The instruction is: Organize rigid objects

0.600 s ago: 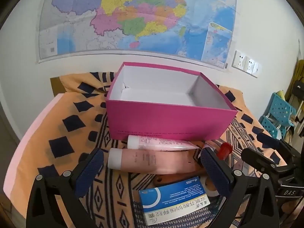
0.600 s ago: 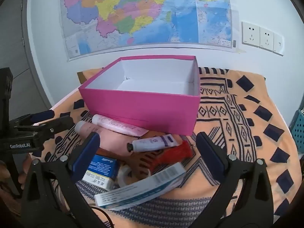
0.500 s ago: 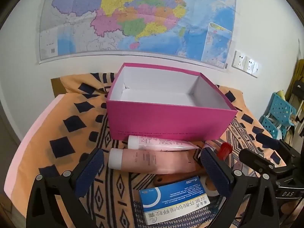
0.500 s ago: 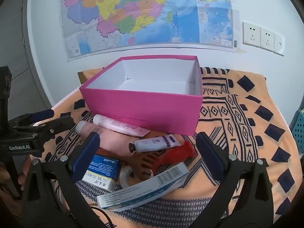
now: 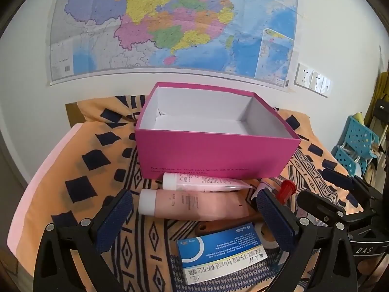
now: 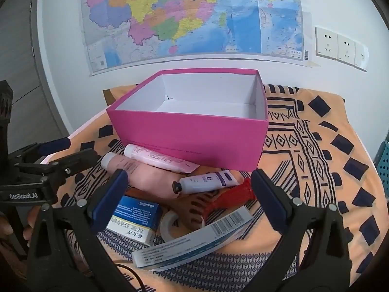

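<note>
Items: pink box (image 5: 214,155), centre frame on the patterned counter (image 5: 73,170), top open and empty, apparently the destination. Tubes (image 5: 194,205), blue carton (image 5: 220,253), tape roll (image 6: 181,226) and red-handled tool (image 6: 228,200) clustered against its near wall, awaiting sorting. Left tongs (image 5: 194,221) and right tongs (image 6: 192,200) spread wide, grasping nothing. Open cloth lies lower right.

My cameras see an evenly, softly lit room with faint shadows; the fisheye bends the wall map (image 5: 170,24) and blackens the corners.
</note>
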The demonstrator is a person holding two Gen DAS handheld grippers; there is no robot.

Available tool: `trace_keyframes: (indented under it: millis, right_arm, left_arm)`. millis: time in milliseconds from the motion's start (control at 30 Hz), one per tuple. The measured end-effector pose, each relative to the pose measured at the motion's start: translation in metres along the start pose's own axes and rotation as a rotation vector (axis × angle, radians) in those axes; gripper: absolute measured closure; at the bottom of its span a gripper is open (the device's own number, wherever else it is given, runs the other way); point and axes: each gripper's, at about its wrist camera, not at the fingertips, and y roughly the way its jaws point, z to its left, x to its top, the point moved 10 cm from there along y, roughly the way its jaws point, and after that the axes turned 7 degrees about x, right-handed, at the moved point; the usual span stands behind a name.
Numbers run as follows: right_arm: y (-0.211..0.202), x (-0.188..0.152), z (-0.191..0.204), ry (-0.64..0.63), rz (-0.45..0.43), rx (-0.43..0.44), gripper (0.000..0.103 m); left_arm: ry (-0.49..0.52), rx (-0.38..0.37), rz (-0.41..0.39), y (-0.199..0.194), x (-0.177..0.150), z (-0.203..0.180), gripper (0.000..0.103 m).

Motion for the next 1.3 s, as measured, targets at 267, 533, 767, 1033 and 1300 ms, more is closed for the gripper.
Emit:
trace_keyframes:
  millis: [267,533,767,1033,1300]
  right_arm:
    - [-0.0008,0.0006,0.0004,-0.002,0.0,0.001,0.002]
    - [-0.0005,0.0013,0.003,-0.011,0.0,0.004,0.002]
    - [0.0002,0.0011,0.0048,-0.014,-0.007,0.002,0.002]
    - [0.0001,0.0016,0.0059,-0.012,-0.009,0.005,0.002]
    - [-0.002,0.002,0.0043,-0.006,-0.015,0.003,0.002]
  left_arm:
    - [0.0,0.003,-0.003,-0.0004,-0.0007,-0.0001,0.0]
    - [0.001,0.003,-0.003,-0.0004,-0.0009,-0.0003,0.0]
    - [-0.001,0.0,-0.004,-0.0015,-0.0008,0.0,0.0]
    - [0.003,0.0,-0.006,-0.004,-0.0005,-0.0025,0.0]
    - [0.008,-0.006,-0.002,-0.0058,-0.0013,-0.0074,0.0]
